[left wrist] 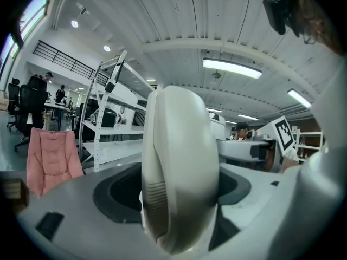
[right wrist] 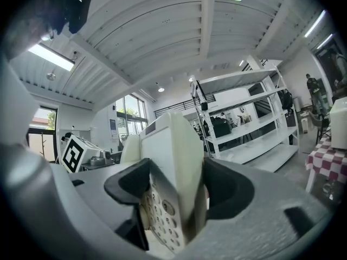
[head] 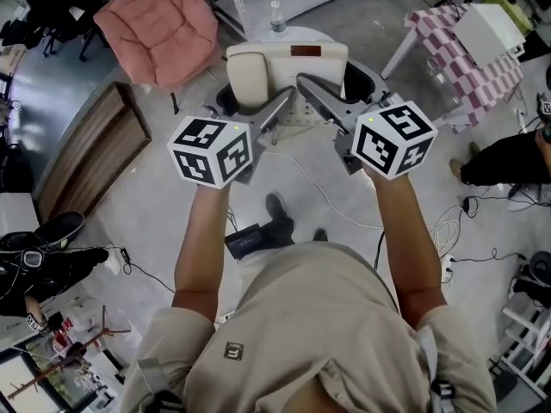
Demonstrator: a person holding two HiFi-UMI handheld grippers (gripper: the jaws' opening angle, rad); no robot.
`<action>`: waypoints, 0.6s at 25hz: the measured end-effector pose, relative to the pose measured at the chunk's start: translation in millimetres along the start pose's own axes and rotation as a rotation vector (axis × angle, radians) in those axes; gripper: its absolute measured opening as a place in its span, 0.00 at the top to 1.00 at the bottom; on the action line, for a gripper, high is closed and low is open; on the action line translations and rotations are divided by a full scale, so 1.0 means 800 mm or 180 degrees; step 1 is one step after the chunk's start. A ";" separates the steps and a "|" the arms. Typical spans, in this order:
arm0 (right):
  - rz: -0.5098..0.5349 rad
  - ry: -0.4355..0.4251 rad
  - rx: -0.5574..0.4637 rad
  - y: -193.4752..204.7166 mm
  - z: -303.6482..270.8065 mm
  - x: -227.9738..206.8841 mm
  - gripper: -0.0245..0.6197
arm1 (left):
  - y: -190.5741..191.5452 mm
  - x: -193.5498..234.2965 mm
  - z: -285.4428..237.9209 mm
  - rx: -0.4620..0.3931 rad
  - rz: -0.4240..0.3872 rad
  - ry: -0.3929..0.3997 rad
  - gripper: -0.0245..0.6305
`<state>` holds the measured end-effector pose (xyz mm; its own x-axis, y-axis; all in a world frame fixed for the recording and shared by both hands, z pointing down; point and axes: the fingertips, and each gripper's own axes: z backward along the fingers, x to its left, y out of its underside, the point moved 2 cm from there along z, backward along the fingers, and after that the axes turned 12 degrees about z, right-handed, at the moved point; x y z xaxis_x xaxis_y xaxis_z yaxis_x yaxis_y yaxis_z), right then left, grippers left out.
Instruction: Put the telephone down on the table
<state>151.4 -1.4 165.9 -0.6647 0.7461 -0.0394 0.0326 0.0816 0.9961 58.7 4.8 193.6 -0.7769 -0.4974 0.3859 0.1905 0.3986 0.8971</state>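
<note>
We have the telephone [head: 287,74] held aloft just ahead, long axis left-right, left gripper [head: 277,108] clamped on its handset end and right gripper [head: 312,93] clamped on its keypad end, so both likely lower together.

The left gripper [left wrist: 180,213] has its jaws clamped on the cream phone [left wrist: 181,145], held on edge. Left of the phone is a pink chair [left wrist: 51,158], with shelves [left wrist: 116,131] behind.

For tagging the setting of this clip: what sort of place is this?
Probably an open-plan lab or workshop: bare concrete floor strewn with cables, tall metal shelving racks, and office chairs at desks beyond the held telephone.
</note>
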 end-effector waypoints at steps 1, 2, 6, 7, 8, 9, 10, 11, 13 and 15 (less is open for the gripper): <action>-0.0006 0.0014 0.0005 0.001 -0.006 -0.004 0.51 | -0.002 0.006 -0.005 0.0012 0.0002 0.0012 0.41; -0.0014 0.0027 0.0011 0.002 -0.012 -0.009 0.51 | -0.004 0.011 -0.010 0.0025 0.0002 0.0021 0.41; -0.0058 0.0066 0.0044 0.005 -0.035 -0.025 0.51 | -0.012 0.032 -0.030 0.0084 0.0002 0.0052 0.41; -0.0066 0.0075 0.0053 0.006 -0.039 -0.029 0.51 | -0.013 0.036 -0.034 0.0096 0.0009 0.0058 0.41; -0.0072 0.0083 0.0063 0.007 -0.043 -0.033 0.51 | -0.014 0.040 -0.039 0.0107 0.0020 0.0064 0.41; -0.0077 0.0091 0.0073 0.008 -0.048 -0.036 0.51 | -0.014 0.044 -0.043 0.0118 0.0033 0.0069 0.41; -0.0082 0.0100 0.0080 0.010 -0.052 -0.040 0.51 | -0.014 0.049 -0.047 0.0129 0.0041 0.0075 0.41; -0.0086 0.0109 0.0084 0.011 -0.057 -0.043 0.51 | -0.014 0.053 -0.051 0.0138 0.0044 0.0083 0.41; -0.0093 0.0128 0.0092 0.014 -0.068 -0.050 0.51 | -0.016 0.064 -0.059 0.0154 0.0047 0.0099 0.41; -0.0094 0.0146 0.0107 0.016 -0.080 -0.055 0.51 | -0.019 0.076 -0.067 0.0169 0.0058 0.0119 0.41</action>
<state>133.1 -75.7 185.8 -0.6991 0.7121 -0.0642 0.0370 0.1257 0.9914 40.5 -72.7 214.9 -0.7505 -0.5178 0.4107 0.1714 0.4476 0.8776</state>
